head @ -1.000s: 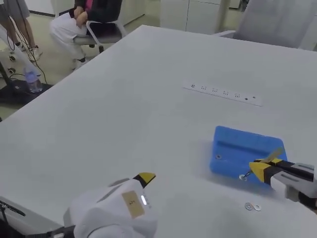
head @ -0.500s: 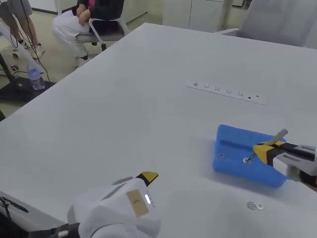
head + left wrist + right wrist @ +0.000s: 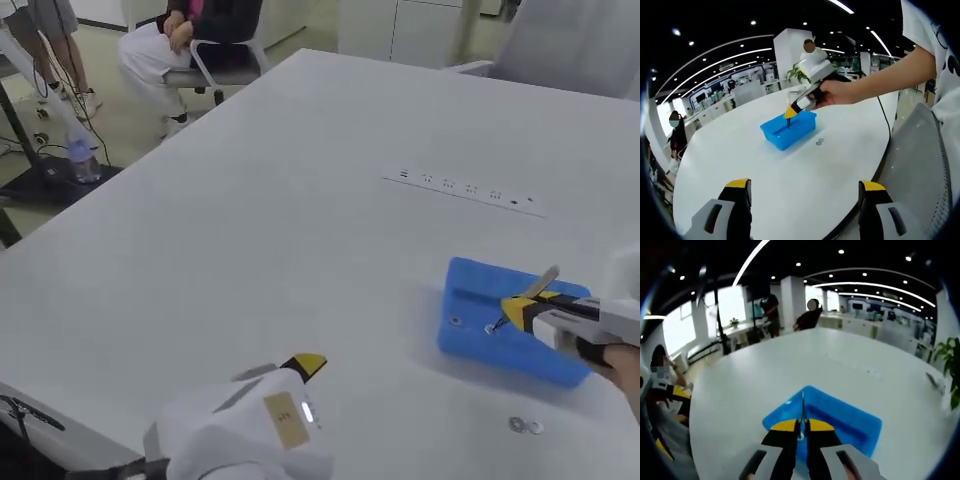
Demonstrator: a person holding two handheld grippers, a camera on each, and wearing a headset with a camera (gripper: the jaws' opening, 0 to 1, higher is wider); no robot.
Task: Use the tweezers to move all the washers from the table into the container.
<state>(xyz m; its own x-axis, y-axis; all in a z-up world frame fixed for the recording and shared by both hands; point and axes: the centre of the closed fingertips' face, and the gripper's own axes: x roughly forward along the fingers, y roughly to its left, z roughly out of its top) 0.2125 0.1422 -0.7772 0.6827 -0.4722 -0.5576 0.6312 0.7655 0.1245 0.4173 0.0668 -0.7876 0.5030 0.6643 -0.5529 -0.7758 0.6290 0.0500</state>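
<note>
The tweezers [image 3: 541,284] lie at a slant. In the head view their blunt end points up and right, and their tips point down-left into the blue container [image 3: 520,352], near its left end. The right hand-held gripper [image 3: 520,312] is clamped on them. Two washers [image 3: 516,425] lie side by side on the table [image 3: 300,220], just in front of the container and close to the near edge. Broad bare table stretches left and beyond, toward a power strip [image 3: 465,189]. The left hand-held gripper [image 3: 805,186] hovers by the near edge, its jaws spread wide.
</note>
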